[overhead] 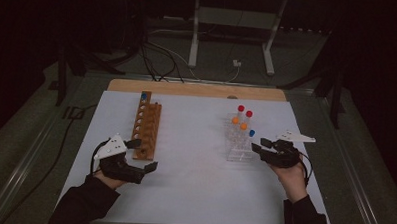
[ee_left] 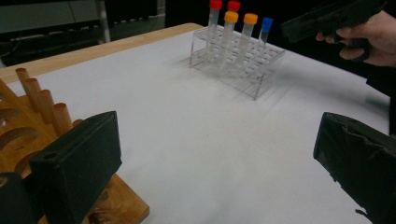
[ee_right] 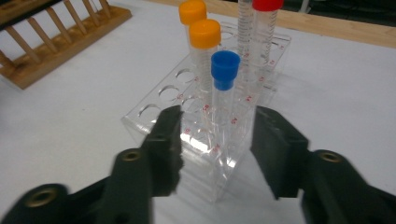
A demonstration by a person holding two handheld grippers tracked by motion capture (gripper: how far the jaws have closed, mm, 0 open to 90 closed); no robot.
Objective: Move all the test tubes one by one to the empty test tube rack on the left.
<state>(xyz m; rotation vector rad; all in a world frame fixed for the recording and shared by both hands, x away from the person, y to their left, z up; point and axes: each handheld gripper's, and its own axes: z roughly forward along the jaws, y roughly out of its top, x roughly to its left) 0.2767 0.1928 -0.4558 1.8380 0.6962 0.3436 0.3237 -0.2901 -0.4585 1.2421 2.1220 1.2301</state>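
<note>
Right gripper view: right gripper [ee_right: 217, 140] jaws narrowed around blue-capped tube [ee_right: 224, 93], contact unclear; clear rack [ee_right: 154, 112] blurs tube bases.
Left gripper view: left gripper [ee_left: 219, 163] jaws wide, empty; wooden rack [ee_left: 32, 116] cut off.

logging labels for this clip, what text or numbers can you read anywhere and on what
Red printed graduation numbers on the clear tubes in the clear rack: too blurred to read surely.
Wooden rack, tube caps and white table cover: no text seen.
</note>
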